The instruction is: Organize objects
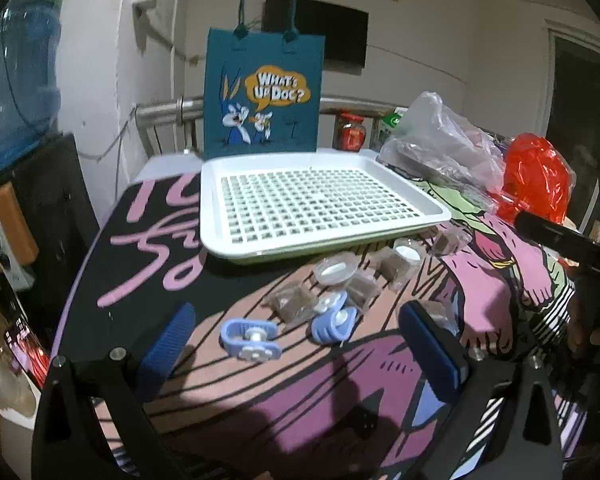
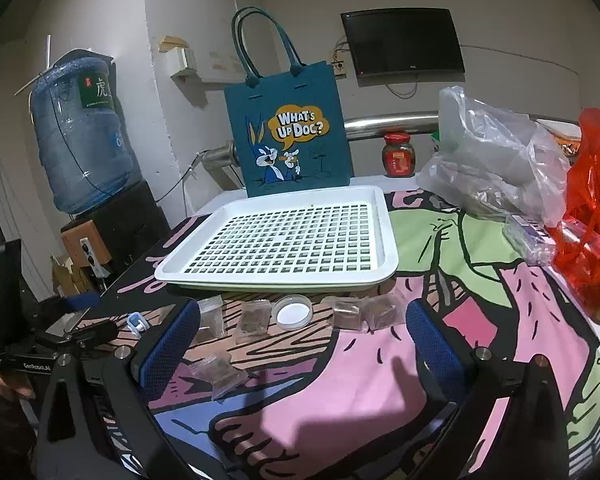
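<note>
A white perforated tray (image 1: pixel 420 208) (image 2: pixel 384 240) lies empty on the cartoon-print tablecloth. In front of it lie several small clear packets with brown contents (image 1: pixel 290 304) (image 2: pixel 256 318), a round clear lidded cup (image 1: pixel 334 272) (image 2: pixel 291 312) and a second such cup (image 1: pixel 406 250). Two lilac plastic clips (image 1: pixel 250 338) (image 1: pixel 334 318) lie nearest my left gripper (image 1: pixel 300 352), which stands open above the cloth with nothing between its blue pads. My right gripper (image 2: pixel 300 352) is open too, hovering over a packet (image 2: pixel 220 372) near its left finger. One clip (image 2: pixel 137 322) shows at the left.
A blue felt tote bag (image 1: pixel 260 92) (image 2: pixel 288 140) stands behind the tray. Clear plastic bags (image 2: pixel 496 160) and a red bag (image 2: pixel 592 208) crowd the table's right side, with a red-lidded jar (image 2: pixel 398 156) behind. A water bottle (image 2: pixel 82 140) stands left, off the table.
</note>
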The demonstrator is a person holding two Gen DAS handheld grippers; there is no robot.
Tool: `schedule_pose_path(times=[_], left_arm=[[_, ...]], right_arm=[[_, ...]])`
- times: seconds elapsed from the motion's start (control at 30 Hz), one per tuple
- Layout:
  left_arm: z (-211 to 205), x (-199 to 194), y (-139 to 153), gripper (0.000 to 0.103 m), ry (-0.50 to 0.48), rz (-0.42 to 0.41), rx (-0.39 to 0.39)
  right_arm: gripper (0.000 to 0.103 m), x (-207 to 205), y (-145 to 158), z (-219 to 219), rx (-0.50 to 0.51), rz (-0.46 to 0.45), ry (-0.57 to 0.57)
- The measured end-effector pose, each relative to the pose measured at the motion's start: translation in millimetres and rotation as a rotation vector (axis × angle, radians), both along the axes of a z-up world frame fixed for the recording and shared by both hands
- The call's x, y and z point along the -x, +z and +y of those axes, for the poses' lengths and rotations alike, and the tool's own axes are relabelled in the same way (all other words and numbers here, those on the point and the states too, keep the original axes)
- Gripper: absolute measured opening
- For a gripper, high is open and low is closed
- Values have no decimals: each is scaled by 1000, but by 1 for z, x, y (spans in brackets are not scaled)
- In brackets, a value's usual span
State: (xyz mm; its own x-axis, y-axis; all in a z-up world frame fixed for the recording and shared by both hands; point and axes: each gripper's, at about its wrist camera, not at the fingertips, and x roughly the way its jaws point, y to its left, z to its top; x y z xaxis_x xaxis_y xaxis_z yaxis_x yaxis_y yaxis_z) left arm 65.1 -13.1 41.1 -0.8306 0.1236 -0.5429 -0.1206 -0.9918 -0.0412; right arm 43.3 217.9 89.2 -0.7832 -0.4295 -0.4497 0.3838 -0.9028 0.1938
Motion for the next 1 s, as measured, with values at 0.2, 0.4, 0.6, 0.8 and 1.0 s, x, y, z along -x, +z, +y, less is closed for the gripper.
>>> schedule_pose_path(times=[0.2,0.4,0.6,0.8,1.0], left_arm=[[2,2,-4,103,4,-25,30],[3,1,-4,103,5,-26,38],[4,-3,0,103,10,-1,40],[4,-2,2,103,9,0,37],[5,-2,3,103,9,-2,41]], right_arm=[[103,-11,-11,-26,-102,62,24],[103,-17,-11,-37,-154,88,52],[103,-20,-9,-39,-162,107,53],[103,-22,-9,-43,-166,110,72],[103,-23,-9,-46,-172,106,78]])
